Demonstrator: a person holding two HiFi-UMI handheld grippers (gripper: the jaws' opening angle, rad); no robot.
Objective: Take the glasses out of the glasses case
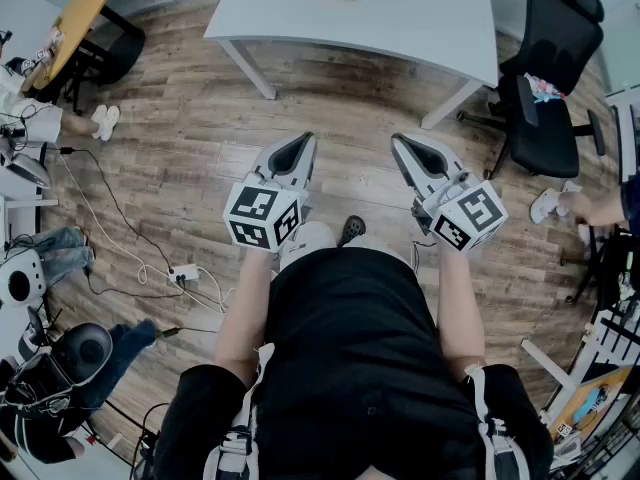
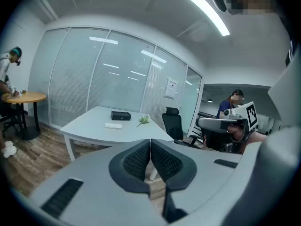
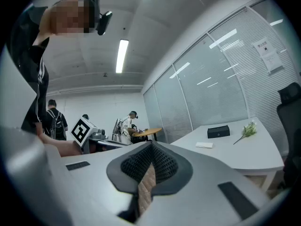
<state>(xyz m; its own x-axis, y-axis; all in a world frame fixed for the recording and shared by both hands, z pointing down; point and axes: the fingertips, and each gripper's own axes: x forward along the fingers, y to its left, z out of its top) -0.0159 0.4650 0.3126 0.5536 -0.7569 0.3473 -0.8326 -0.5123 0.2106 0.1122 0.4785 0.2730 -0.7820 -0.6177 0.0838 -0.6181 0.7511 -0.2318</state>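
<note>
Standing well back from the white table (image 2: 94,125) with our left gripper (image 2: 150,147) and right gripper (image 3: 151,149) both pressed together on nothing, we haven't started, so next means walking up to that small black box (image 2: 121,115), probably the glasses case.

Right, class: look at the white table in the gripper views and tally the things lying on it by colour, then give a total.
Black: 1, the black box
White: 1, the flat white item
Green: 1, the green sprig
Total on the white table: 3
</note>
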